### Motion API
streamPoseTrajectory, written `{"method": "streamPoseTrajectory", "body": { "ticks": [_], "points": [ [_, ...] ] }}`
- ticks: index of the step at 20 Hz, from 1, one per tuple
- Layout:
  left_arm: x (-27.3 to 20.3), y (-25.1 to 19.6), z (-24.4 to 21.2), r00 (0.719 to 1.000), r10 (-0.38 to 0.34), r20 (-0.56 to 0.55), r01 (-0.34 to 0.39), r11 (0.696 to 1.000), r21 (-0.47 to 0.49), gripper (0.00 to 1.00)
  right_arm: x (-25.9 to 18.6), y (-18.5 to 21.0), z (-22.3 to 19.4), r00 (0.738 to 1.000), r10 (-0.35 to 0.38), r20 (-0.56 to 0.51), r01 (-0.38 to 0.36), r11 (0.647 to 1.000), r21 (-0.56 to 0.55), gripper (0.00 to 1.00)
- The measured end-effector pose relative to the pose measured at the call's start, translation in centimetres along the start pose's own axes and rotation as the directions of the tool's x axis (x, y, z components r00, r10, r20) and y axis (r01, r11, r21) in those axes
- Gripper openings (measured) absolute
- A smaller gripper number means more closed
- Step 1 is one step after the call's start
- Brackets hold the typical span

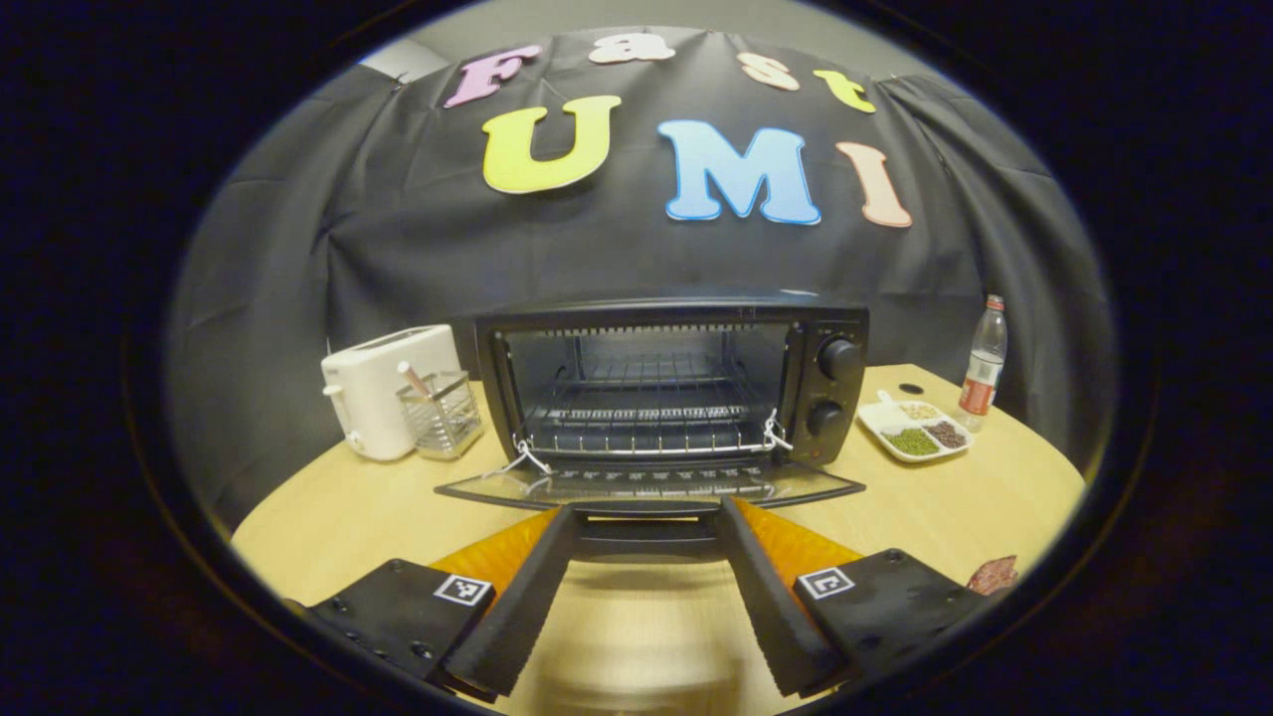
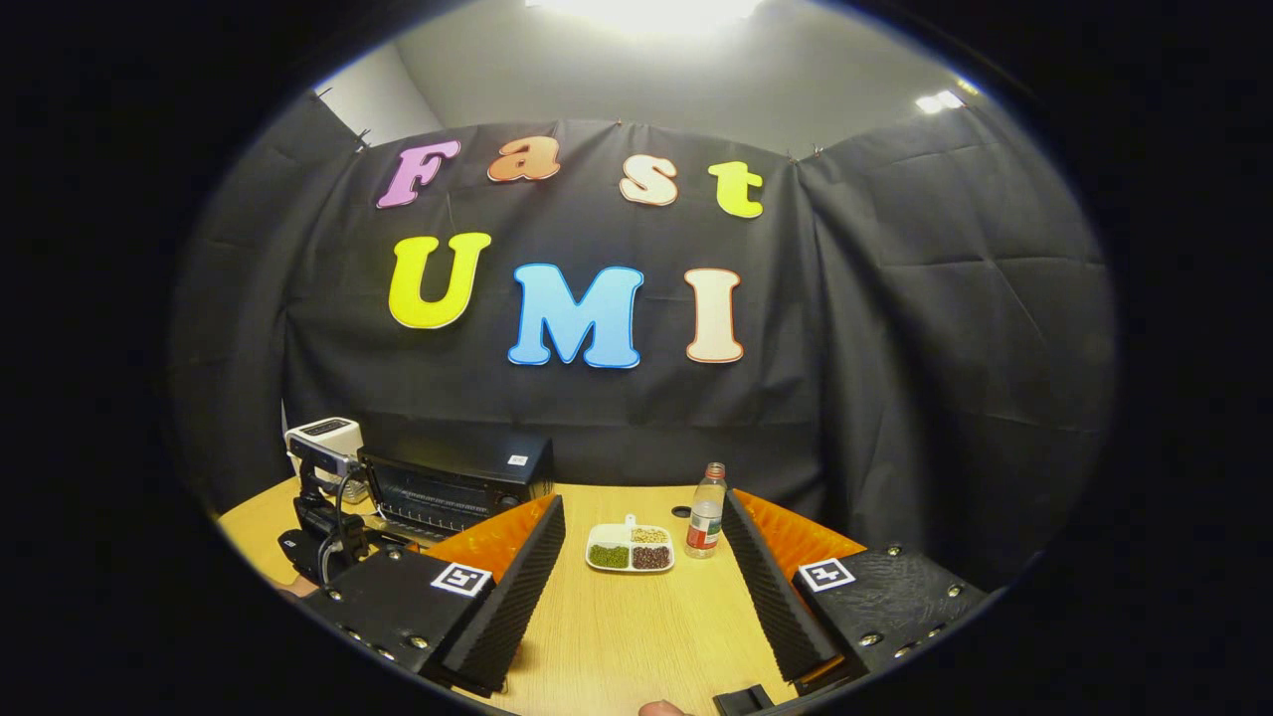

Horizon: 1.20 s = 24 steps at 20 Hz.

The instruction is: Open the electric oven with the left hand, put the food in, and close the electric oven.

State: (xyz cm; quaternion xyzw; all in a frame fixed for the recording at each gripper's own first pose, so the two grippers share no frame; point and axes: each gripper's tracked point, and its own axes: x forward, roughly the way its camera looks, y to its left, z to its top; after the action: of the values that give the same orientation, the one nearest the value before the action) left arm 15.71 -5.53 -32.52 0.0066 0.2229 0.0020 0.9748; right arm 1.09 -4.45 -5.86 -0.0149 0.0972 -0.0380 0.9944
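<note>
Electric oven (image 1: 668, 383) at the back centre of the round wooden table (image 1: 955, 497), door (image 1: 651, 484) dropped flat towards the camera, wire rack (image 1: 636, 413) bare inside. Left gripper (image 1: 644, 542) level with the door's front edge, jaws wide apart, handle bar (image 1: 644, 525) lying between the fingers but not pinched. Toaster (image 1: 383, 388) and wire basket (image 1: 441, 413) just left of the oven; divided dish (image 1: 915, 430) of beans and grains and plastic bottle (image 1: 983, 368) to its right. Reddish-brown object (image 1: 995, 574) at the table's near right edge, partly cut off; possibly the food, identity uncertain. Right gripper (image 2: 646, 587) held well back from the oven, jaws spread, nothing between them, aimed towards the dish and bottle, oven off to its left. Opening step judged complete; loading step in hand and not yet begun. Next move likely for the right gripper: descent onto the food, closure on it, then a level carry over the lowered door onto the rack, clear of the hot-side frame and door hinges. Door closing by the left gripper afterwards.
</note>
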Motion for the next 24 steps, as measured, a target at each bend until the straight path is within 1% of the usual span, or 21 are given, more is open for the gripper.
{"method": "streamPoseTrajectory", "body": {
  "ticks": [3,5,6,7,8,9,10,11,12,13,14,15,16,19,21,22,23,24],
  "points": [
    [-0.6,0.2,-1.3,1.000,-0.003,-0.026,0.004,1.000,0.013,0.96,-0.3,0.8,-0.6,1.000,0.028,-0.010,-0.028,1.000,-0.002,0.96],
    [-1.4,0.4,-1.2,1.000,-0.008,-0.024,0.008,1.000,0.009,0.96,-0.2,1.7,-1.6,0.998,0.059,-0.031,-0.059,0.998,-0.019,0.96],
    [-2.1,0.5,-0.8,1.000,-0.006,-0.019,0.006,1.000,0.009,1.00,-0.2,2.2,-2.1,0.996,0.074,-0.042,-0.075,0.997,-0.022,0.96],
    [-2.9,0.8,-0.5,1.000,-0.006,-0.014,0.006,1.000,0.010,0.96,-0.2,3.0,-2.5,0.994,0.098,-0.052,-0.099,0.995,-0.020,0.96],
    [-3.8,1.0,0.0,1.000,-0.014,-0.014,0.015,1.000,0.013,0.96,-0.3,4.1,-3.3,0.989,0.132,-0.068,-0.134,0.991,-0.024,0.96],
    [-4.9,0.9,0.9,1.000,-0.021,0.002,0.021,1.000,0.020,0.96,-0.3,4.8,-3.8,0.985,0.155,-0.076,-0.158,0.987,-0.031,0.96],
    [-6.0,1.0,2.0,0.999,-0.027,0.020,0.027,0.999,0.032,1.00,-0.3,5.3,-4.3,0.982,0.172,-0.077,-0.175,0.984,-0.038,0.96],
    [-7.3,1.3,3.4,0.999,-0.030,0.043,0.028,0.998,0.047,0.96,-0.3,5.8,-4.7,0.979,0.189,-0.079,-0.193,0.981,-0.039,0.96],
    [-8.6,1.4,4.9,0.997,-0.034,0.068,0.030,0.998,0.061,1.00,-0.1,6.4,-5.3,0.975,0.207,-0.084,-0.210,0.977,-0.031,0.96],
    [-9.9,1.4,6.2,0.995,-0.038,0.096,0.031,0.997,0.073,0.96,0.0,6.8,-5.8,0.971,0.222,-0.089,-0.224,0.974,-0.018,0.96],
    [-11.0,1.4,7.4,0.992,-0.041,0.120,0.032,0.996,0.079,1.00,0.2,7.2,-6.3,0.967,0.236,-0.094,-0.237,0.971,-0.003,0.96],
    [-12.4,1.4,8.7,0.988,-0.048,0.146,0.037,0.996,0.079,0.96,0.3,7.6,-6.8,0.963,0.249,-0.102,-0.249,0.968,0.013,0.96],
    [-13.6,1.2,9.8,0.984,-0.054,0.168,0.042,0.996,0.074,1.00,0.5,7.9,-7.4,0.958,0.262,-0.112,-0.261,0.965,0.028,0.96],
    [-17.1,1.1,12.6,0.970,-0.063,0.233,0.050,0.997,0.060,1.00,1.4,9.0,-9.6,0.937,0.302,-0.173,-0.298,0.953,0.051,0.96],
    [-18.9,1.4,14.1,0.961,-0.065,0.269,0.051,0.997,0.061,1.00,2.1,9.6,-11.0,0.919,0.331,-0.216,-0.322,0.944,0.075,0.96],
    [-19.7,1.7,14.7,0.958,-0.063,0.279,0.048,0.997,0.062,1.00,2.2,10.0,-11.8,0.906,0.350,-0.239,-0.337,0.937,0.095,0.96],
    [-20.4,2.0,14.9,0.956,-0.060,0.289,0.044,0.997,0.061,1.00,2.4,10.6,-12.7,0.887,0.376,-0.267,-0.356,0.927,0.120,0.97],
    [-21.1,2.2,15.4,0.953,-0.058,0.299,0.042,0.997,0.057,1.00,2.4,11.3,-13.8,0.862,0.406,-0.304,-0.378,0.914,0.149,0.96]
  ]
}}
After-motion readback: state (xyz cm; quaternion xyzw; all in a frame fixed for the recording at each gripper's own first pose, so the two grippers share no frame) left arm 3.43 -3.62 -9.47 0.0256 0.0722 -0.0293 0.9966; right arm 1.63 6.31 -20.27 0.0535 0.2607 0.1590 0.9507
